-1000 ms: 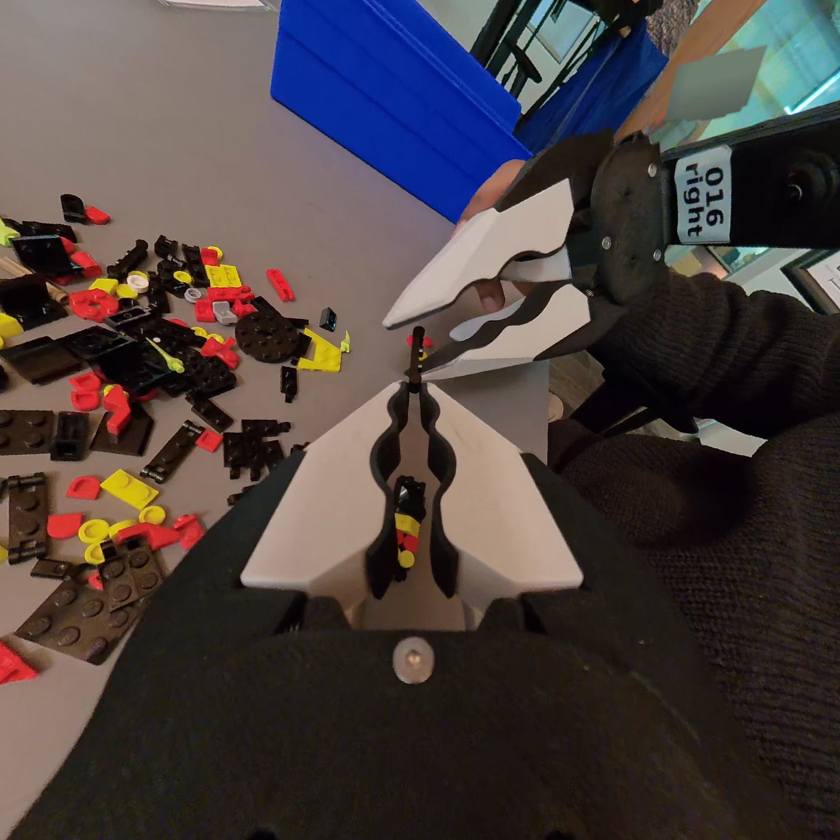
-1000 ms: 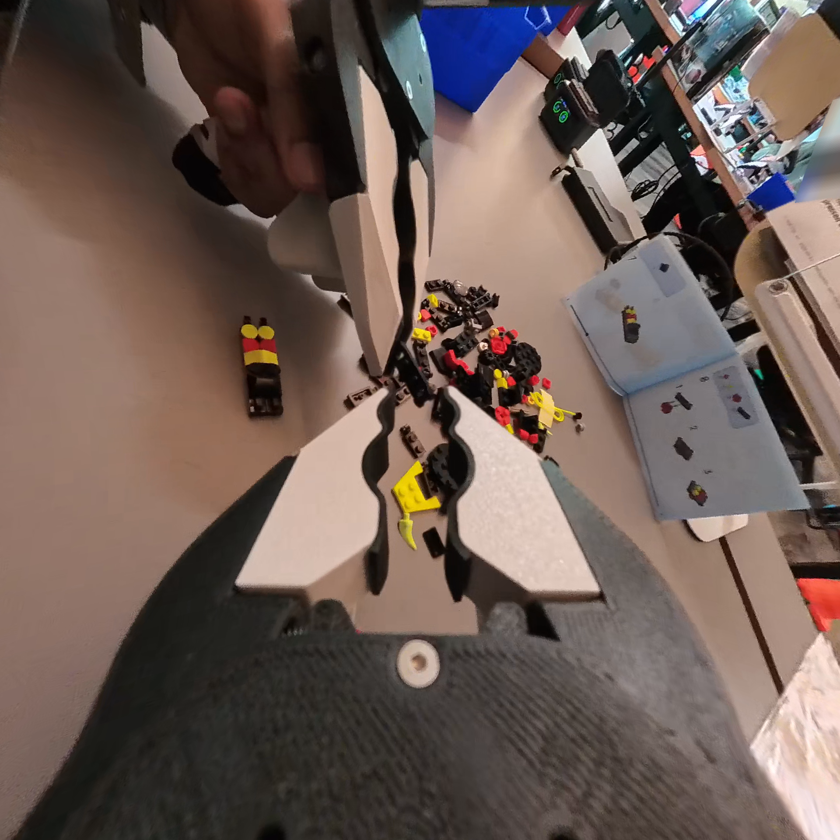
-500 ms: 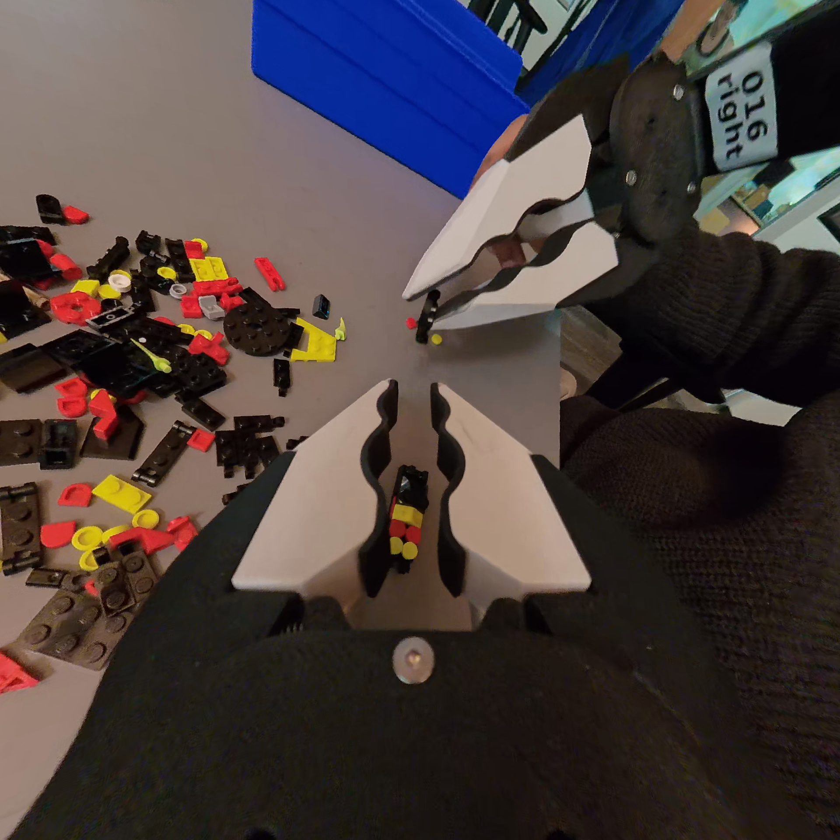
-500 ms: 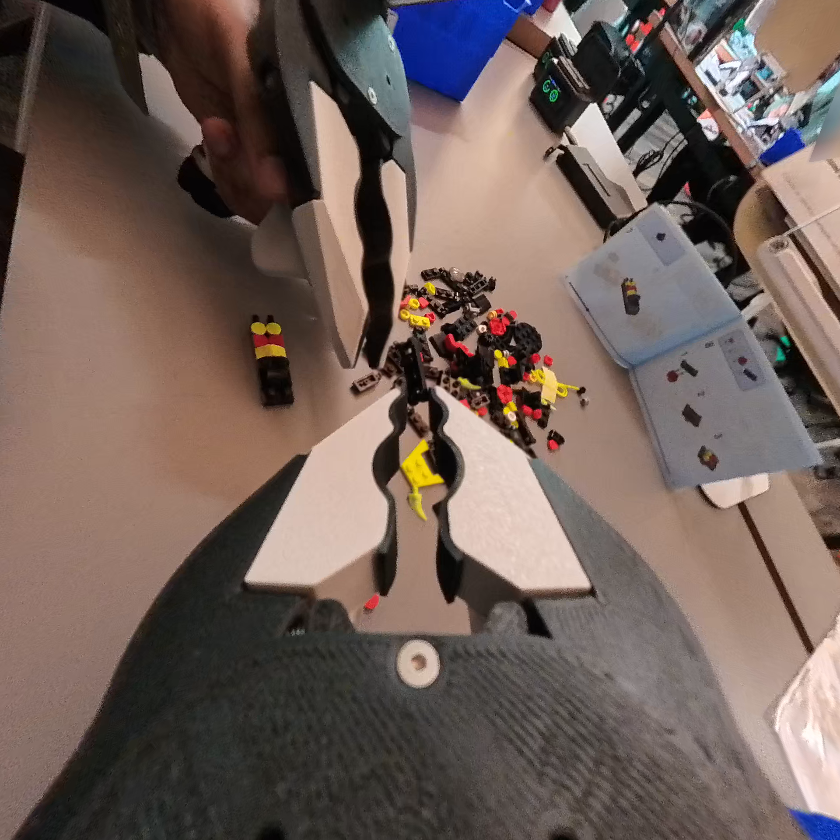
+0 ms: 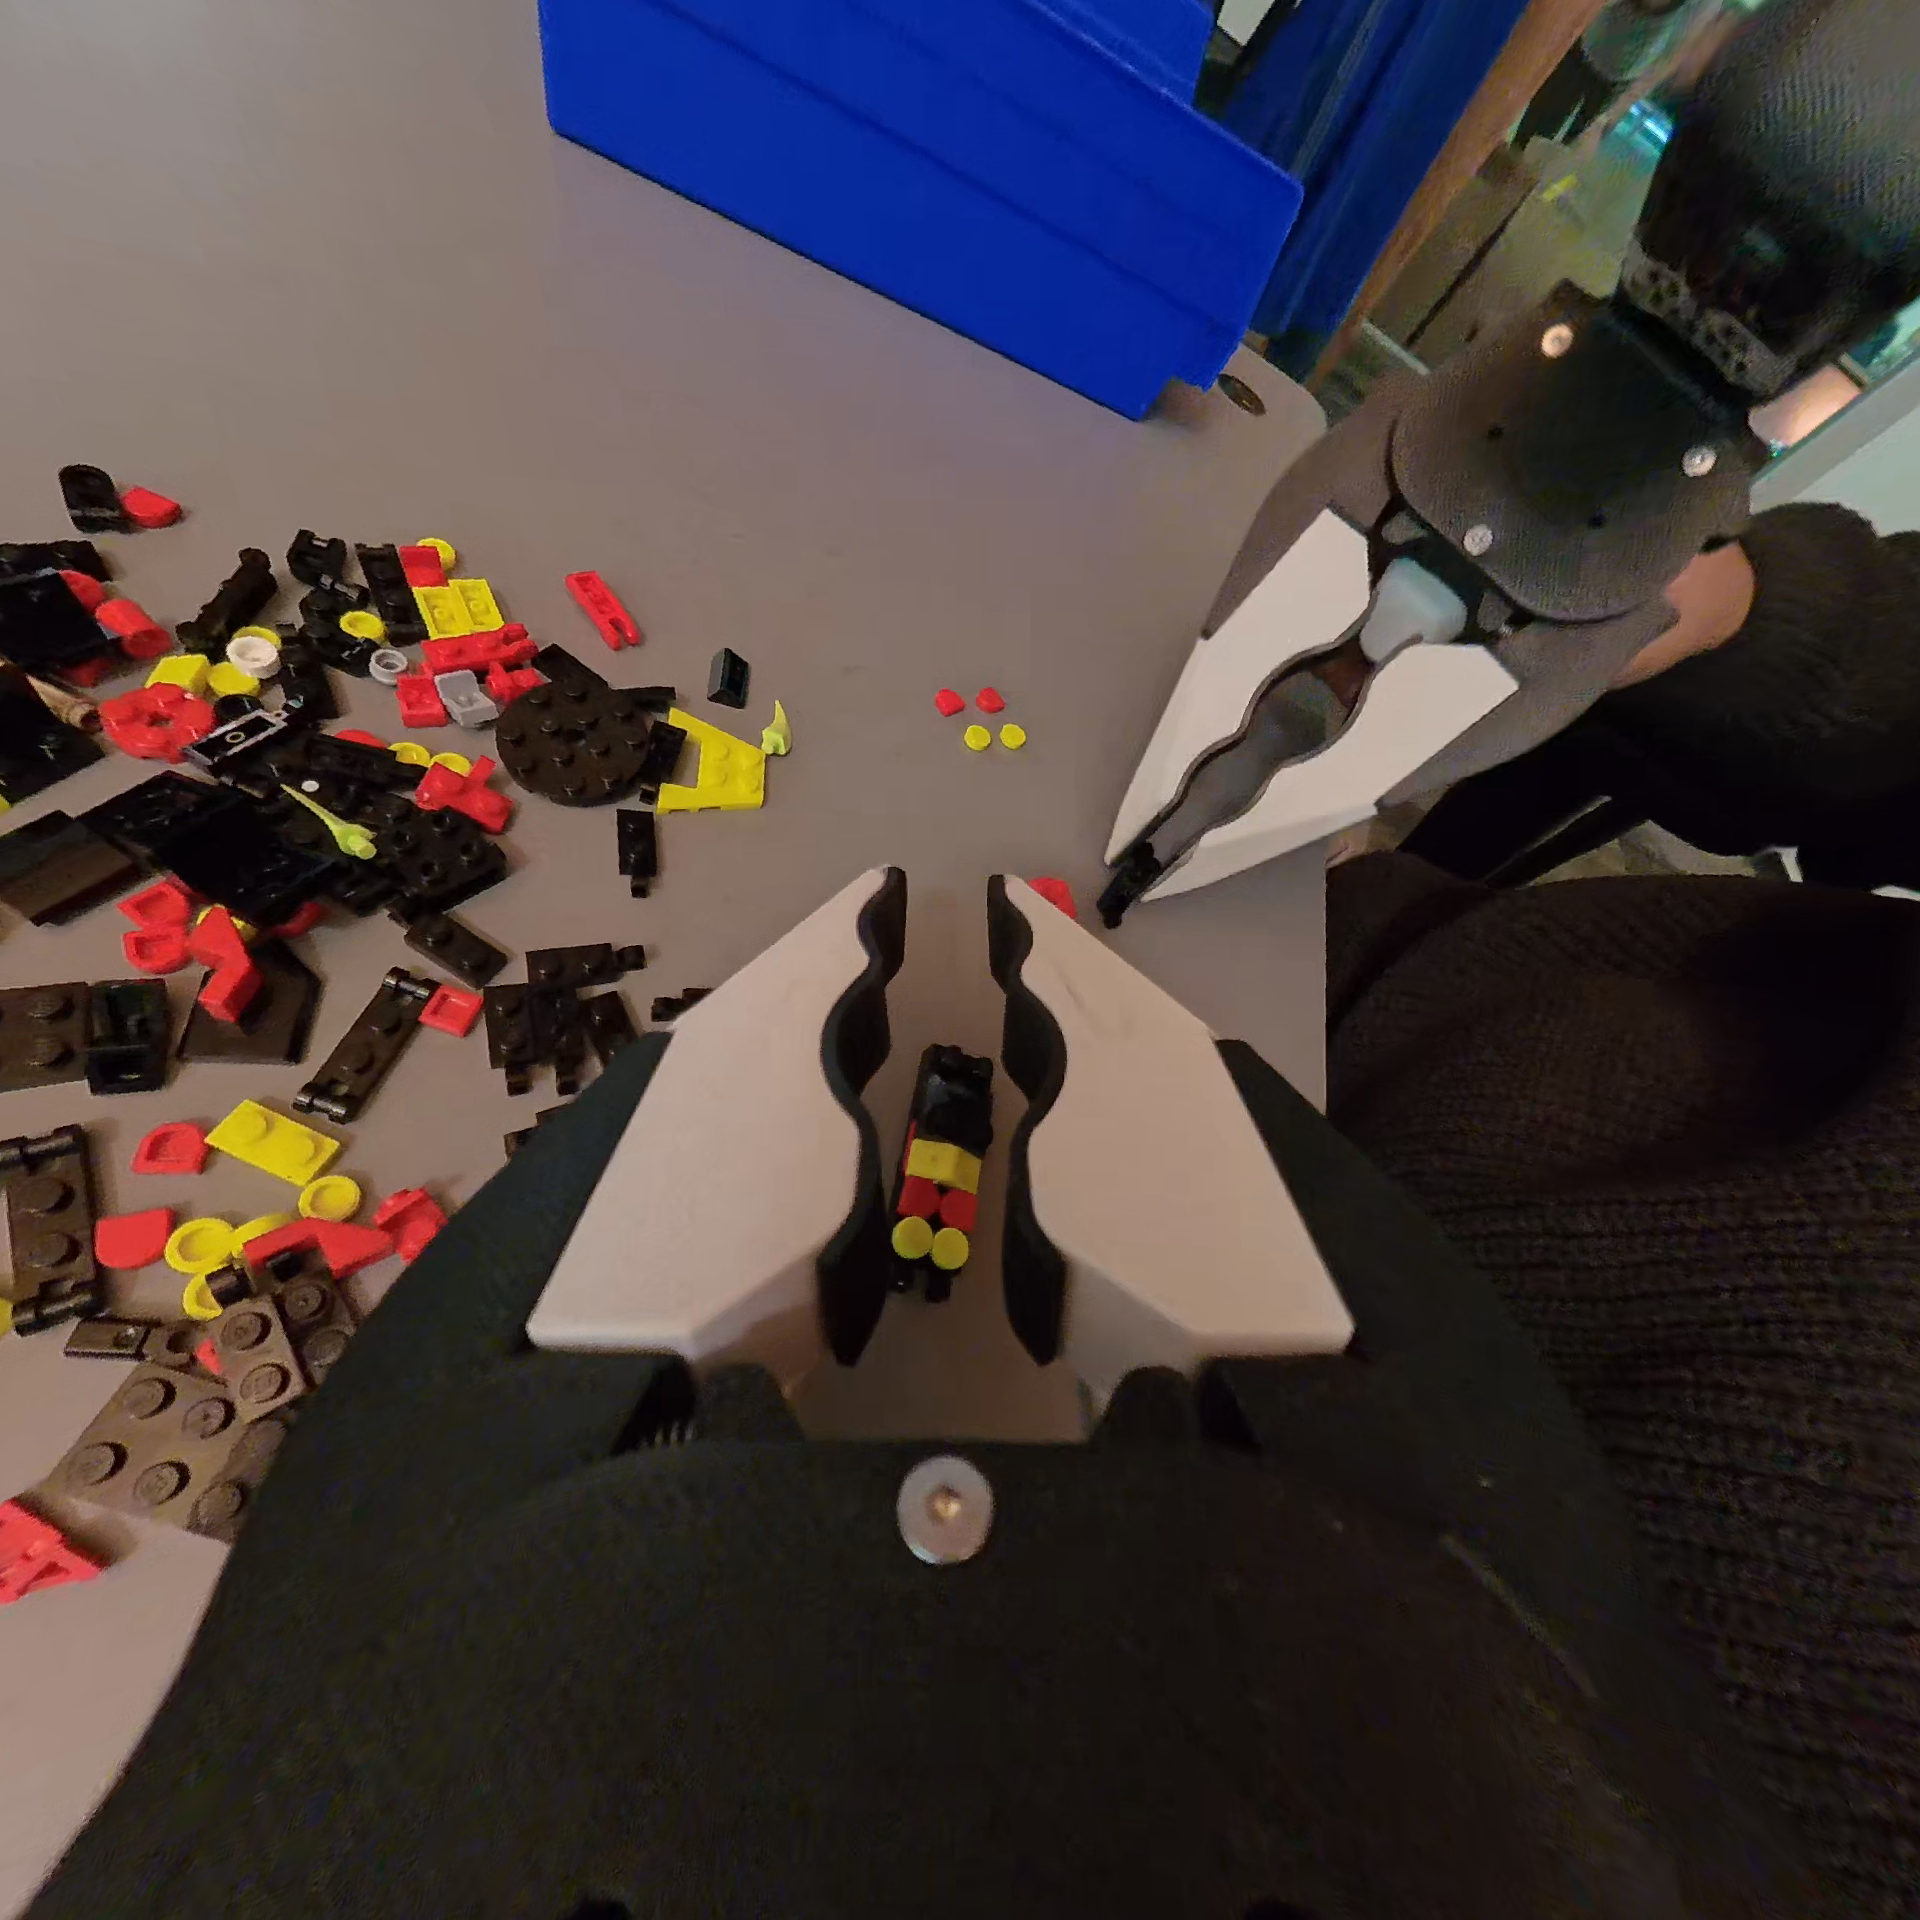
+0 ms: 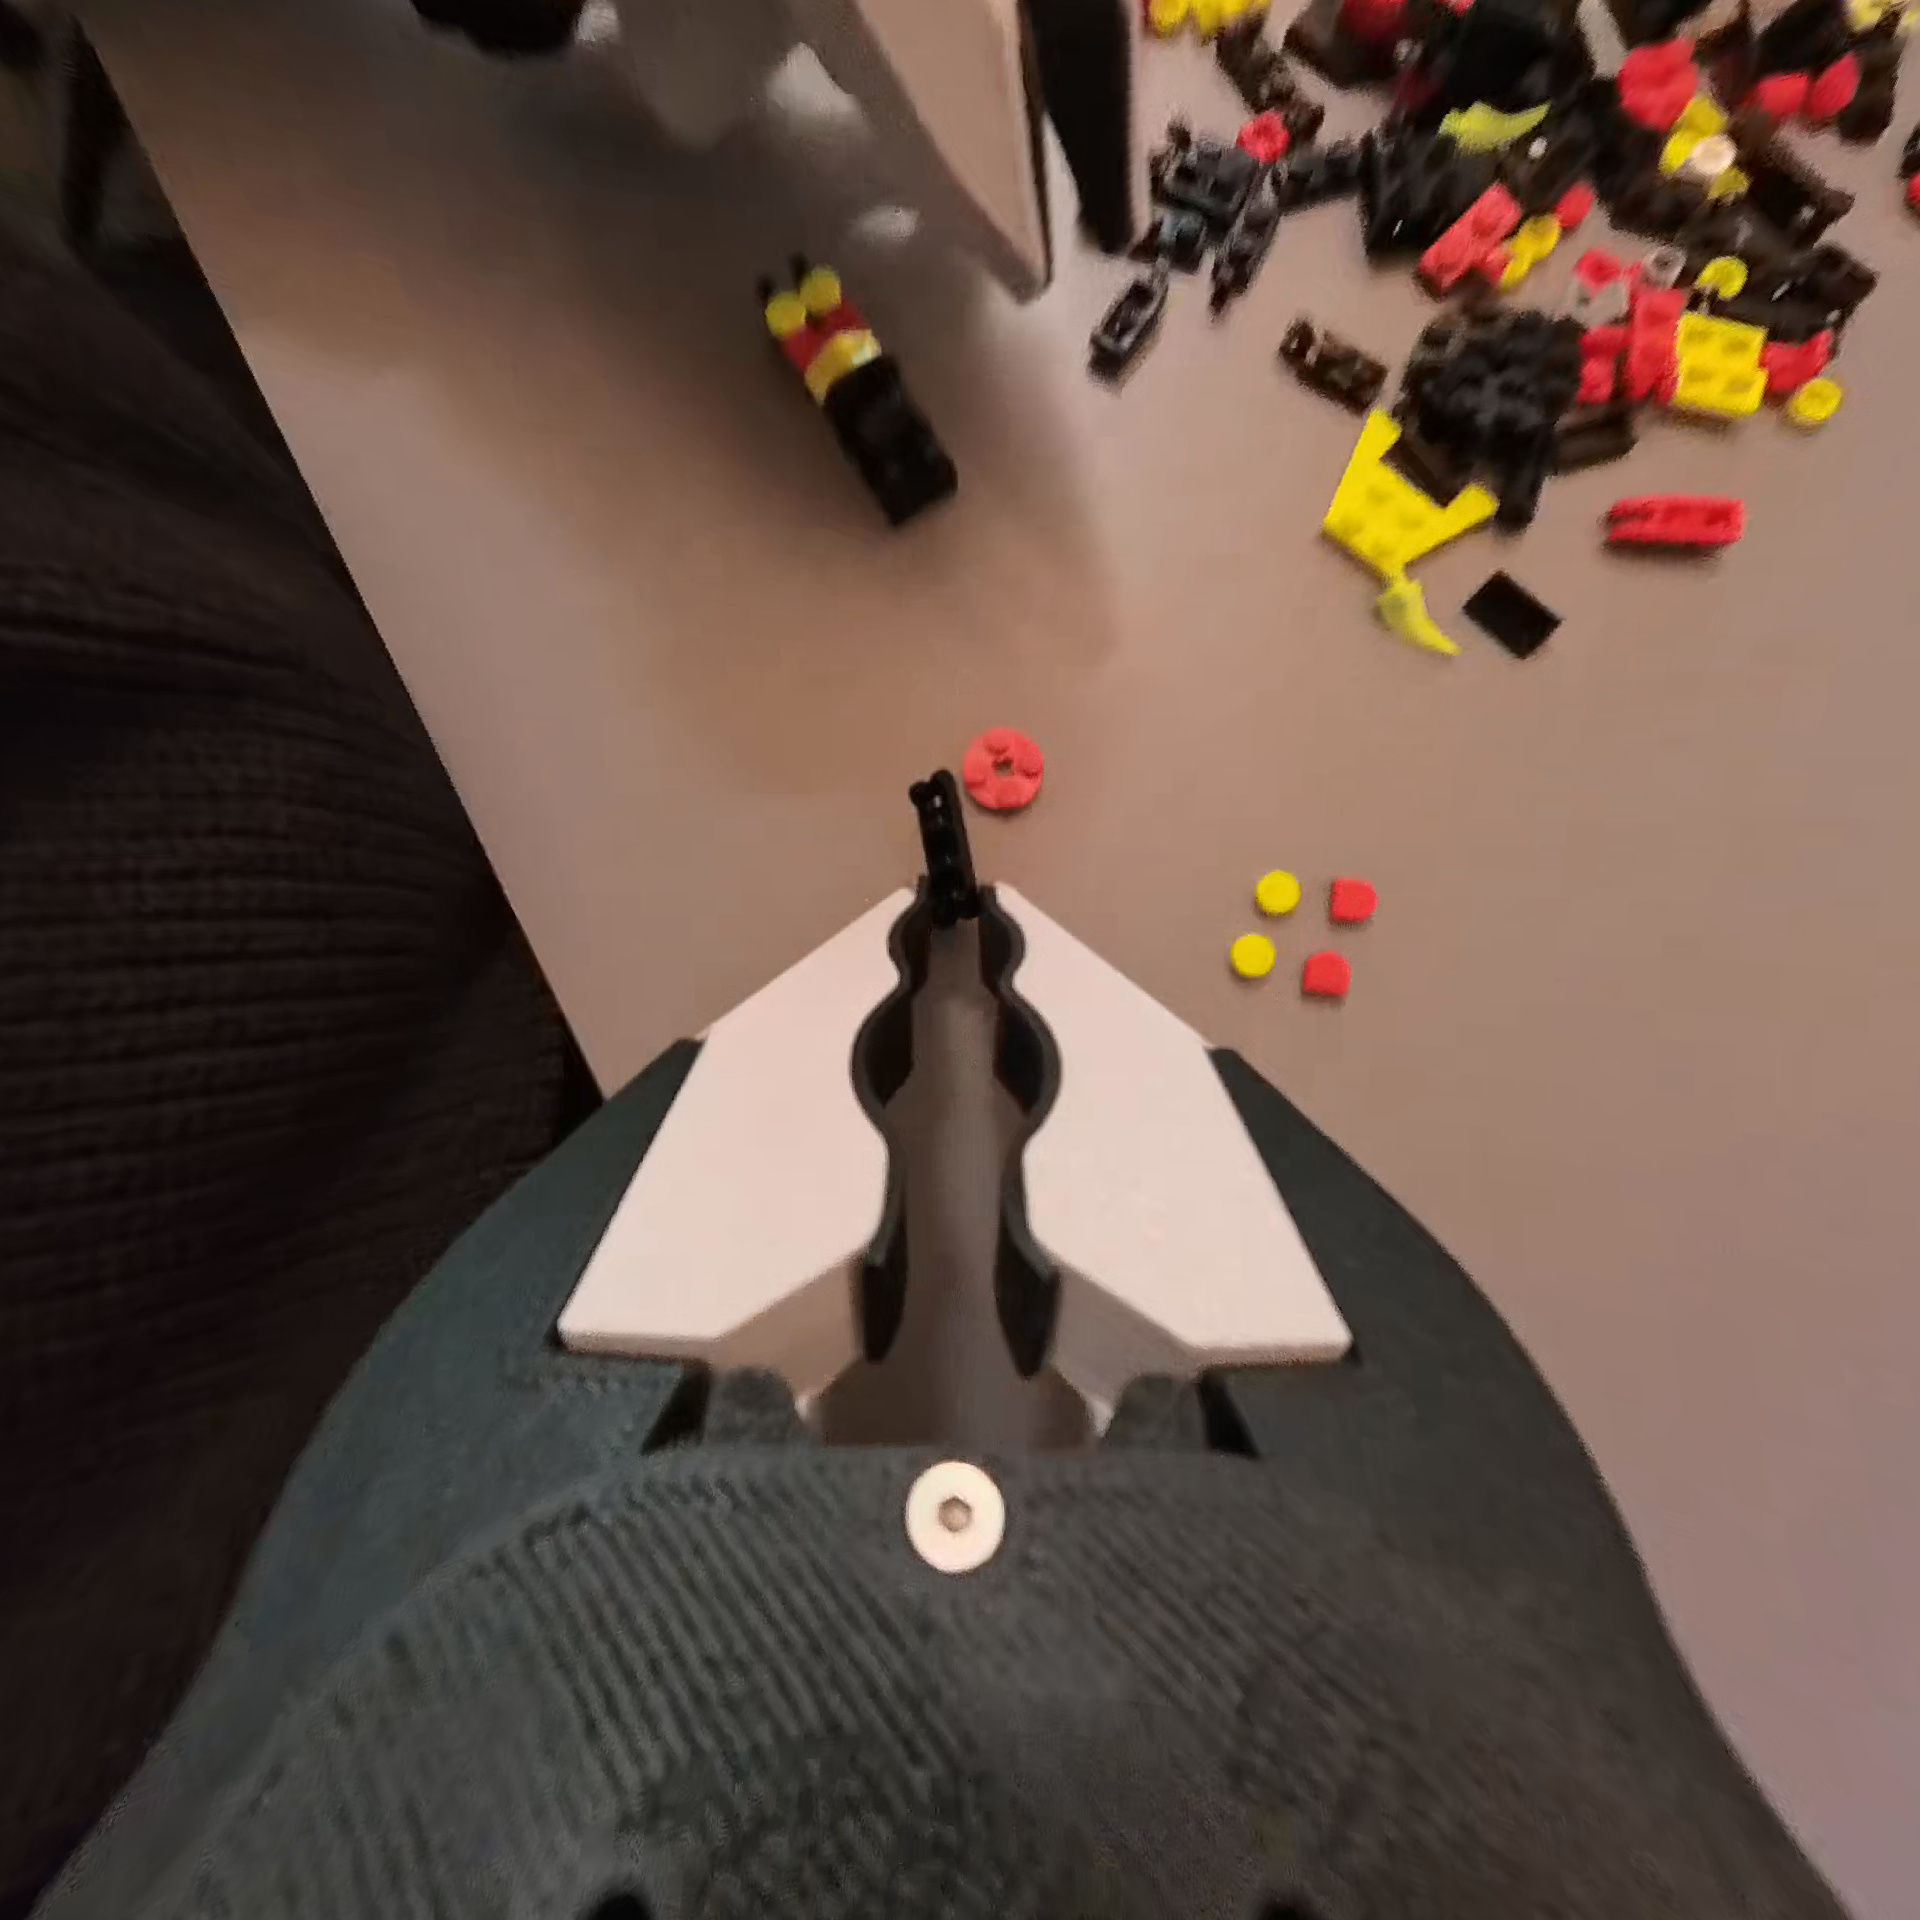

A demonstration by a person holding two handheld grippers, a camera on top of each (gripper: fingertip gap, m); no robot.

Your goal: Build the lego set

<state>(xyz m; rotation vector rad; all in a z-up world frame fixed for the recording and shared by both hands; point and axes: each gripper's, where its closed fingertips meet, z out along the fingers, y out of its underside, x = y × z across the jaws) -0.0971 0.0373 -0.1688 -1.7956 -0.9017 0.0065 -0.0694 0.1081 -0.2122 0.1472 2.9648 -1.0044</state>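
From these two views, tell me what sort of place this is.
Probably a workshop or lab bench, used here for a building task: a grey table strewn with loose lego pieces, a blue storage bin at its far edge, and a part-built model lying nearby.

The grey matte tabletop [image 5: 436,343] carries a scatter of small plastic bricks [image 5: 312,790] in black, red and yellow (one curved sliver lime green). The half-built brick model [image 5: 938,1174] runs black, then yellow, red and yellow bands. The rectangular plastic bin [image 5: 935,177] is saturated blue.
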